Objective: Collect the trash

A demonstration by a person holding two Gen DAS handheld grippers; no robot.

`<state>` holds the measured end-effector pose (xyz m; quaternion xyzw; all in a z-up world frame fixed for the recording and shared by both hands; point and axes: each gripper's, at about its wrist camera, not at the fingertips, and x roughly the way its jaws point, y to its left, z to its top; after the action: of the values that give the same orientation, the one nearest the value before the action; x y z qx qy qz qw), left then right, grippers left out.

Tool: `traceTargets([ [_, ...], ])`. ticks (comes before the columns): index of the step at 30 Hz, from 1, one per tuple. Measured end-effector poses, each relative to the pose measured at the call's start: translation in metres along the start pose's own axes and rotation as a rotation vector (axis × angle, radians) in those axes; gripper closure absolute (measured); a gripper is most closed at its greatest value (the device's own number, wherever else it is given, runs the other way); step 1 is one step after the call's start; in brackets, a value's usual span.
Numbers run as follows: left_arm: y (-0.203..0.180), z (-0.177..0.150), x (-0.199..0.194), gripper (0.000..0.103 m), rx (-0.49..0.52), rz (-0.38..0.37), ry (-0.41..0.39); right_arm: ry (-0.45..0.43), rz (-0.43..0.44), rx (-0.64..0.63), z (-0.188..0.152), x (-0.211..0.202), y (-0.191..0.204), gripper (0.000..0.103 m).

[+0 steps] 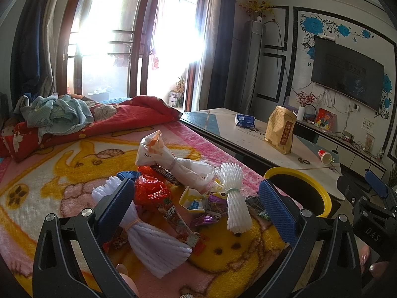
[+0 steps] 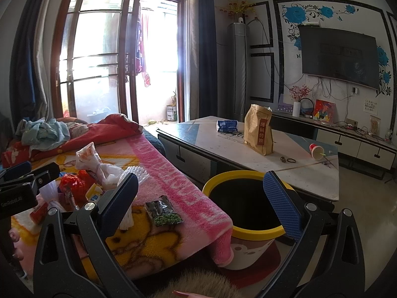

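Your left gripper [image 1: 196, 198]: fingers spread wide, holding nothing, hovering over the trash pile [image 1: 188, 191] on the blanket [image 1: 62, 164]. Its left finger hides part of a white foam net [image 1: 151, 238]; wrappers beneath the pile are too crumpled to identify.

Pile contents, left to right: foam net, red wrapper [image 1: 151, 191], tied white bag [image 1: 171, 161], second foam net [image 1: 234, 196].

Your right gripper [image 2: 201, 198]: also spread wide and empty, its right finger over the bin [image 2: 258, 232] at 3 o'clock from the pile. A green snack packet [image 2: 163, 214] lies apart, between pile and bin.

Room: red quilt [image 2: 104, 129] at 10 o'clock, table [image 2: 310, 173] with brown bag [image 2: 259, 130] and cup [image 2: 317, 151] at 1 o'clock, television [image 2: 340, 57] beyond. Glare washes out the window [image 1: 139, 37].
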<state>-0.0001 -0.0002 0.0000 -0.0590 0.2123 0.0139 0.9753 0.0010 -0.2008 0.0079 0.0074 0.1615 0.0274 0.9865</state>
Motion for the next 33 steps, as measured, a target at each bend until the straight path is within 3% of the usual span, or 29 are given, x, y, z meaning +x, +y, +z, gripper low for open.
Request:
traceTargets([
  [22, -0.001, 0.0, 0.001, 0.006, 0.004, -0.004, 0.004, 0.003, 0.007, -0.003, -0.003, 0.002, -0.001, 0.01],
  [33, 0.009, 0.0, 0.007, 0.006, -0.023, 0.003, 0.006, 0.026, 0.072, -0.051, -0.002, 0.007, 0.016, 0.01],
])
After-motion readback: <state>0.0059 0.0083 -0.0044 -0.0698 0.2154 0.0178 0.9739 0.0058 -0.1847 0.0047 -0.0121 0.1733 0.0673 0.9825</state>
